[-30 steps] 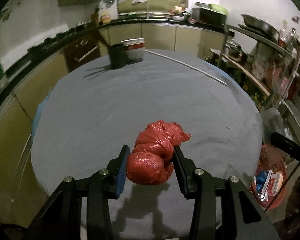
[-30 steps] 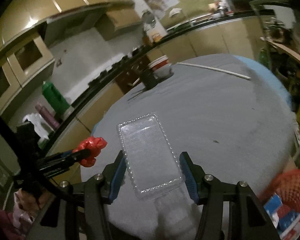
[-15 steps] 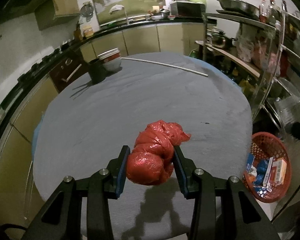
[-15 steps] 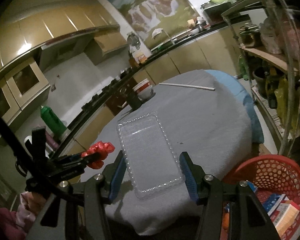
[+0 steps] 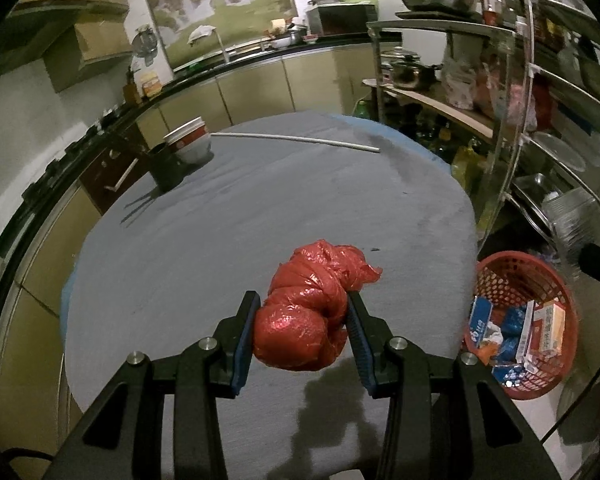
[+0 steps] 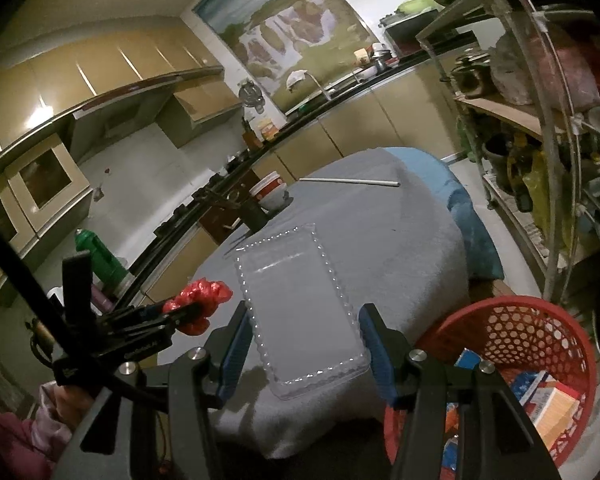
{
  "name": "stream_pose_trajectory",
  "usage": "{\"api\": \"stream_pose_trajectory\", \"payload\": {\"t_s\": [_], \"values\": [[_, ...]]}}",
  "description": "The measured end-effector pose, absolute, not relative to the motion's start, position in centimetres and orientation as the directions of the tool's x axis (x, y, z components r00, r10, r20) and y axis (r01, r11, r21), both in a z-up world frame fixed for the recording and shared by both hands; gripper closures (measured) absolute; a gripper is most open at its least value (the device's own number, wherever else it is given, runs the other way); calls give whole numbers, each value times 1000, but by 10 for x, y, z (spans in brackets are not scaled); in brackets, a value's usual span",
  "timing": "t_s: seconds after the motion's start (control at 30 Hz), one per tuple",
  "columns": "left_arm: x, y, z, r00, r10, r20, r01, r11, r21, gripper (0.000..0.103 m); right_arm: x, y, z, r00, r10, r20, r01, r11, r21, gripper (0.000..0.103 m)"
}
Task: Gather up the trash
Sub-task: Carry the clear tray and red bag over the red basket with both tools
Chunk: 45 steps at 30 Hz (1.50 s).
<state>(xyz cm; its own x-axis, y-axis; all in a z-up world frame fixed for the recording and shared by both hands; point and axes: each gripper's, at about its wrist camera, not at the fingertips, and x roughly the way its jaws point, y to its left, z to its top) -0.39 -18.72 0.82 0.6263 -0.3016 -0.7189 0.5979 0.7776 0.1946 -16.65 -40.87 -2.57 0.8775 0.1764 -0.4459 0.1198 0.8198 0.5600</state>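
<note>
Both hands swinging off the grey-clothed table (image 5: 260, 200) twd the red mesh plastic basket (image 6: 512, 320), now far bigger in view than a sec ago. Left gripper (image 5: 300, 312) clamped on crumpled red plastic bag (image 5: 312, 304); right gripper (image 6: 304, 324) pinching clear rectangular plastic tray lid (image 6: 300, 304). Drop looks imminent.

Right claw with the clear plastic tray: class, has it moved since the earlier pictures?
Yes. The right claw, gripping the clear plastic tray, has swung toward the red mesh basket, which now shows far more beside the grey-covered table.
</note>
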Motion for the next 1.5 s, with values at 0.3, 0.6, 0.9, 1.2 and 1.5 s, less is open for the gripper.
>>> {"api": "stream_pose_trajectory", "payload": {"t_s": [0.3, 0.6, 0.9, 1.2, 1.5], "values": [[-19, -209, 9, 618, -326, -716, 636, 743, 211, 58, -186, -416, -28, 883, 152, -445, 150, 806, 573, 46], [-31, -231, 8, 605, -348, -717, 669, 710, 220, 58, -204, -422, -27, 888, 128, -442, 173, 798, 577, 46], [-48, -258, 7, 587, -370, -720, 705, 672, 229, 58, -220, -434, -29, 890, 104, -444, 200, 785, 586, 46], [-62, -283, 4, 571, -386, -724, 736, 631, 244, 58, -237, -448, -34, 890, 80, -449, 234, 765, 600, 46], [-72, -300, -2, 556, -389, -734, 758, 600, 256, 58, -248, -461, -42, 889, 63, -454, 262, 743, 616, 46]]}}
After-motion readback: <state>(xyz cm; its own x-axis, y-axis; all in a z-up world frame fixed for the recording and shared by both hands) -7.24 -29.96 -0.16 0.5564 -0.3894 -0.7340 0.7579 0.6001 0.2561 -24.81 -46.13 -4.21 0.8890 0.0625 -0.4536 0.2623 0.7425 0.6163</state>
